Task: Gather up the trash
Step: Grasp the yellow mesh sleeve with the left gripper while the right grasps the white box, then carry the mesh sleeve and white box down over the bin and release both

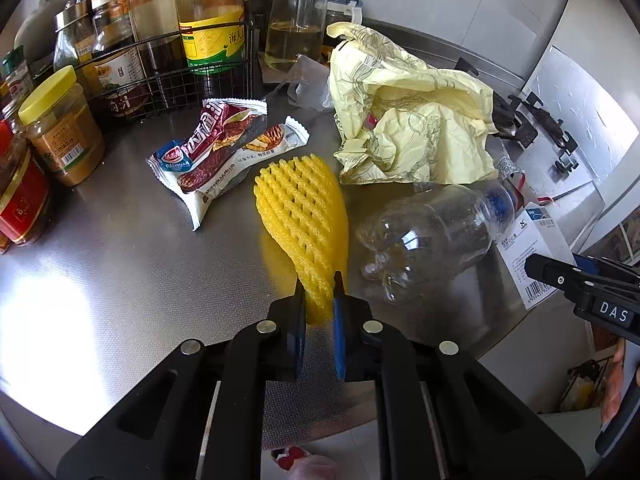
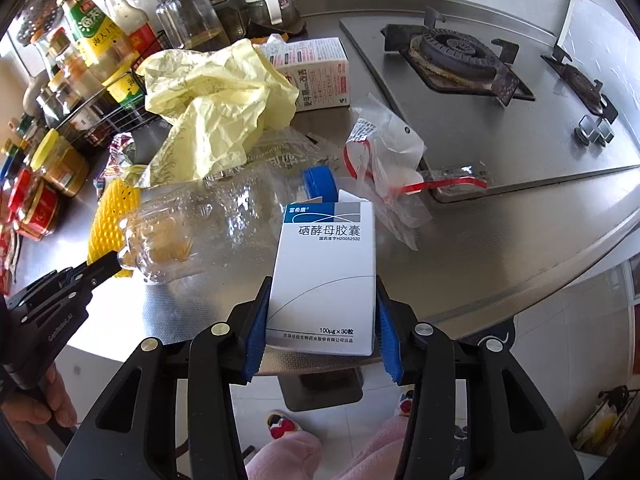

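Your left gripper (image 1: 318, 280) has its pads pinched on the near end of the yellow foam net (image 1: 302, 216), which lies flat on the steel counter (image 1: 120, 264) stretching straight away from the fingers; the grip looks made, so on that side you are at the end of the grasping step. Your right gripper (image 2: 322, 312) stands astride the white medicine box (image 2: 326, 268), whose lower part sits between the blue pads (image 2: 256, 332); the pads look to be just at the box's sides, but whether they truly press it you cannot tell from here, so close firmly before lifting. The empty clear bottle (image 1: 432, 236) lies just to the right of the left fingers, between the two grippers, and the snack wrapper (image 1: 228, 152) lies ahead and to the left, with the crumpled yellow bag (image 1: 412, 120) further ahead. The next move, as I judge it, is to raise both pieces clear of the counter without dragging the net against the bottle, then carry them to wherever the trash is gathered; no bin shows in either view
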A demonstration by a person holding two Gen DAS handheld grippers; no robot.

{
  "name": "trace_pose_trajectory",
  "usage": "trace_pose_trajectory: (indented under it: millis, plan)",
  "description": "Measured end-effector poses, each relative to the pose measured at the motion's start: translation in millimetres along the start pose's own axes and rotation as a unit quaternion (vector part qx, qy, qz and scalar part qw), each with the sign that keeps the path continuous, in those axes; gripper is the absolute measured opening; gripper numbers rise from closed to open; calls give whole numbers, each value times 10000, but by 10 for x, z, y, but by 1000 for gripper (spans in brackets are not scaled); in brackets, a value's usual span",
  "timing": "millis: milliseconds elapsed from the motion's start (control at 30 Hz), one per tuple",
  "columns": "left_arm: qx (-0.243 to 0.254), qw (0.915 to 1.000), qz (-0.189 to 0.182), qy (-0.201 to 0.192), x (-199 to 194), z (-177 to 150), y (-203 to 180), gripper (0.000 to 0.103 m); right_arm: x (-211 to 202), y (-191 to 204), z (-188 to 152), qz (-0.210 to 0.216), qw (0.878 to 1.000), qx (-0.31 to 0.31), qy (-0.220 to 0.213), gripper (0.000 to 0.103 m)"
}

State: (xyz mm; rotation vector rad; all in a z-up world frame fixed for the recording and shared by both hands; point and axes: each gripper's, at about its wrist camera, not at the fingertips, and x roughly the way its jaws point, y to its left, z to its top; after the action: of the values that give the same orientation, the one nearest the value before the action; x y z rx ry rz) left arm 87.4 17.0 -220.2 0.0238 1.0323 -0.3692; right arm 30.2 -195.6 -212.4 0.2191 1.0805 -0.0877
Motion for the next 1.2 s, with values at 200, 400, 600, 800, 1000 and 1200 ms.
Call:
trace_pose_trajectory:
  millis: [200,400,600,800,1000,1200]
  plan:
    - [32,9997,122,-219,-325,-167,-139,9,-356,-90,-90,76,9990,-168,-420,46]
    - [-44,9992,221,-338,-597,-372,-296,9,-501,-229,-218,32,9982,-342,-489,46]
    - [-116,9990,248,-356,-770,-600,-460,9,-553,-438,-416,-38,9983,-366,-462,46]
    - [-229,9990,184,-332,-860,-819,-662,9,-685,-532,-590,157,9969,-666,-398,46]
    - [-276,9993,-3,-246,-804,-1053,-938,9,-800,-446,-901,615,9907,-1193,-206,46]
    - [-394,9991,-70,-163,-650,-1169,-1068,9,-663,-288,-1199,916,9805,-1727,179,46]
